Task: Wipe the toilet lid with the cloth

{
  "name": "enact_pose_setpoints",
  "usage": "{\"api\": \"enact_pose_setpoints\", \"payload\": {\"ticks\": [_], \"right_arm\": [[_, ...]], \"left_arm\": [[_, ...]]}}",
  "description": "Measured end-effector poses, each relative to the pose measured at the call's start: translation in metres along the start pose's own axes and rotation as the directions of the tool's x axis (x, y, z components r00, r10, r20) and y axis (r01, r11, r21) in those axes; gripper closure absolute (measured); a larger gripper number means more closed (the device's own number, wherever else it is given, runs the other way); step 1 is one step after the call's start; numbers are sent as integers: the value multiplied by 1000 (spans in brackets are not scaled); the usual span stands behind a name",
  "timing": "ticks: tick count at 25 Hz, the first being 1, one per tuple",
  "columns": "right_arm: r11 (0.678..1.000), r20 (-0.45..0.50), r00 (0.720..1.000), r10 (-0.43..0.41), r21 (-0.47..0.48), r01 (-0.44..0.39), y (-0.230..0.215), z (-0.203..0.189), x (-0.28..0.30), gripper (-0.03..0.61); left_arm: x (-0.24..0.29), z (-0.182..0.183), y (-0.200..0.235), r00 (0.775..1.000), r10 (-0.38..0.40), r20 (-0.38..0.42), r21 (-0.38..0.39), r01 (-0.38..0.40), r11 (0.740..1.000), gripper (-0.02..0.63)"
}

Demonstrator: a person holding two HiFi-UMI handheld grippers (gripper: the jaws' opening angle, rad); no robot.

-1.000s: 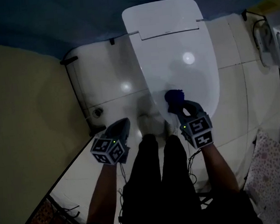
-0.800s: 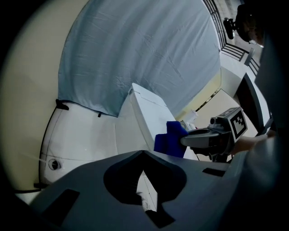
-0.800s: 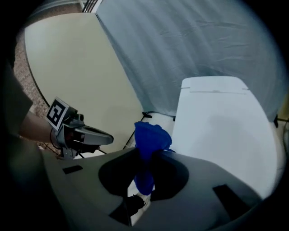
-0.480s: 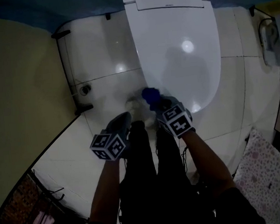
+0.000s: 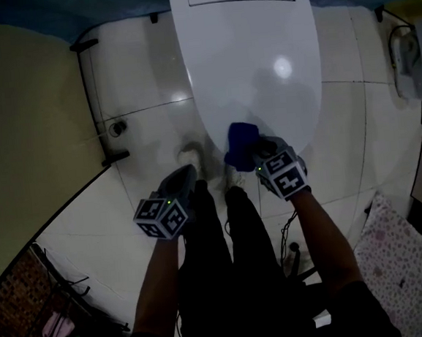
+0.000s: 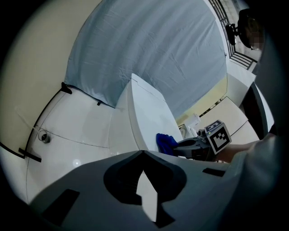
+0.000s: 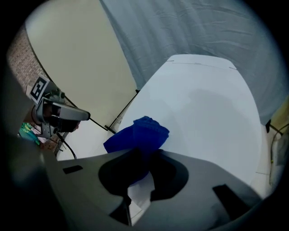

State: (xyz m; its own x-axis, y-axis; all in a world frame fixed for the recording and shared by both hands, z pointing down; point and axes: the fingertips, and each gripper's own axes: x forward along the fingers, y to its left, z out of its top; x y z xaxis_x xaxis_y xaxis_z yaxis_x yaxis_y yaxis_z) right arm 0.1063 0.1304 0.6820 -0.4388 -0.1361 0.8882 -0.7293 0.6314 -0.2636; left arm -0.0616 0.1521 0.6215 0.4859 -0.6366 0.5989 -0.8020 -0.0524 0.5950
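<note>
cloth (image 7: 140,134) status: blue, bunched, pinched in the right gripper (image 5: 249,153). its jaws are closed on the near end, so the loose wad sticks out ahead of the tips. that makes sense for wiping: fabric leads, hard plastic off the surface. the wad looks to rest on the front edge of the toilet lid (image 5: 250,65), left of centre, where the lid's nose rounds off above the floor tiles (image 5: 145,82). lid is down and flat, so the whole white top is reachable from the front in one reach. i read this as the near end of a stroke. nearly all of the lid lies ahead of the cloth toward the hinge, and i can't tell from the sheen which part has been wiped. left gripper (image 5: 185,176) has its jaws brought together on nothing, tips meeting in its own view. it hangs low over the tiles beside the bowl, well apart from the cloth. parked on purpose, i'd say: it's a one-handed job and that spot is clear of the stroke path. next move i'd want is to press down and push away along the lid. risks i see: the grip seems to have only one end of the cloth, so it could slip out under drag, or the wad could roll off the curved rim.
</note>
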Motion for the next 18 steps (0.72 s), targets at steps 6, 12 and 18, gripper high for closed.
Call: {"api": "enact_pose_setpoints", "payload": {"ticks": [6,12,18], "right_arm": [[998,-21,999,-45,-38,44,-48,-28,-26,515],[997,-1,998,-69,45,69,-83,-52,-47,515],[989,1,993,-117,93,117,-107,-71,-59,515]], "left_arm": [[18,-10,-22,1000,-12,-20,22,13,1000,623],[33,-16,-44,999,-25,-46,58,28,998,623],[40,-21,-57,997,-28,-73,80,34,996,623]]}}
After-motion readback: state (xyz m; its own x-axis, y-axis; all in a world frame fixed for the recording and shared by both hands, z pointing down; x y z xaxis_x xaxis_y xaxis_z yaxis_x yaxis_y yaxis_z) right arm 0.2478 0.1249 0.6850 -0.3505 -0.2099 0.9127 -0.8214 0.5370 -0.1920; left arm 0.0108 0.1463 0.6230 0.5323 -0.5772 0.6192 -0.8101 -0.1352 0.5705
